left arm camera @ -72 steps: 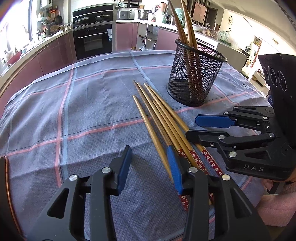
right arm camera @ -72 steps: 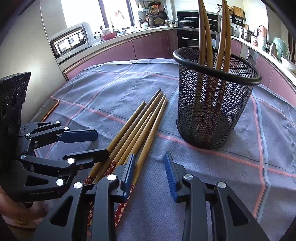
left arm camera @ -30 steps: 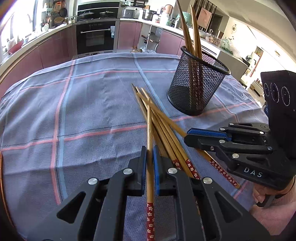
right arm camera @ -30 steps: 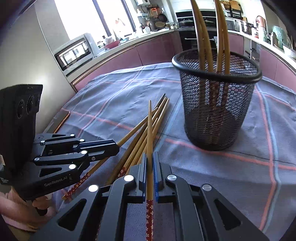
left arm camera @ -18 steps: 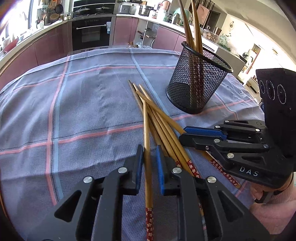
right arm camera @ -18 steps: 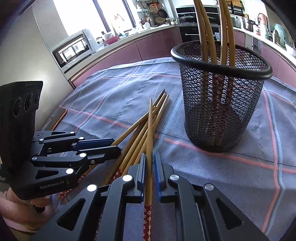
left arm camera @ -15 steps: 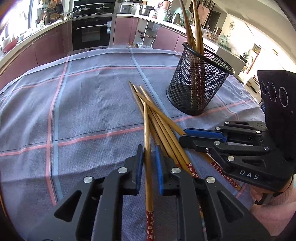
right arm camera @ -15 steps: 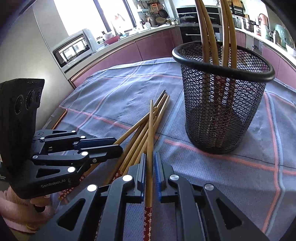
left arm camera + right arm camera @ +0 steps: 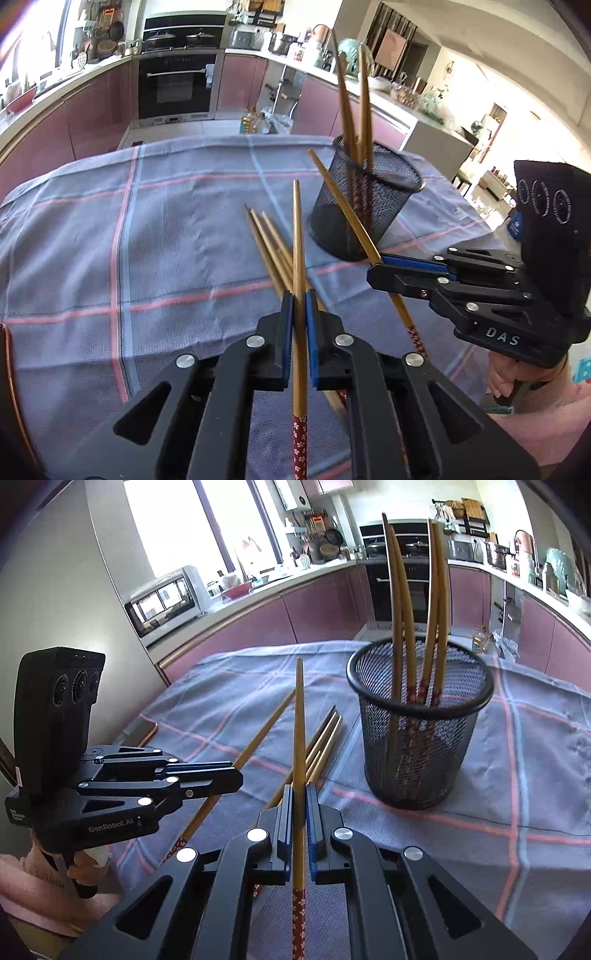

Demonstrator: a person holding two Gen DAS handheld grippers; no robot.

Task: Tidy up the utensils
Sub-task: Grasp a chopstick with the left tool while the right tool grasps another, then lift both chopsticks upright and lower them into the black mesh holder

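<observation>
My left gripper (image 9: 299, 299) is closing its jaws tight on a bamboo chopstick (image 9: 296, 229) that it holds lifted, tip pointing away and red flowered end toward me. My right gripper (image 9: 299, 794) is shut on a second chopstick (image 9: 298, 720), also raised off the cloth. Each gripper shows in the other's view: the right gripper (image 9: 373, 271) with its chopstick (image 9: 343, 210) in front of the cup, the left gripper (image 9: 236, 775) at left. A black mesh cup (image 9: 417, 760) stands upright with several chopsticks (image 9: 399, 590) in it. Loose chopsticks (image 9: 266, 240) lie on the cloth.
A grey-blue checked tablecloth (image 9: 166, 240) covers the round table, whose copper edge (image 9: 11, 369) shows at far left. A person's hand (image 9: 502, 376) in a pink sleeve grips the right tool. Kitchen counters, an oven and a toaster oven (image 9: 162, 598) lie beyond the table.
Both grippers have risen, each carrying a chopstick up off the pile. The left jaws, slightly loose around their chopstick a moment ago, now press on it.
</observation>
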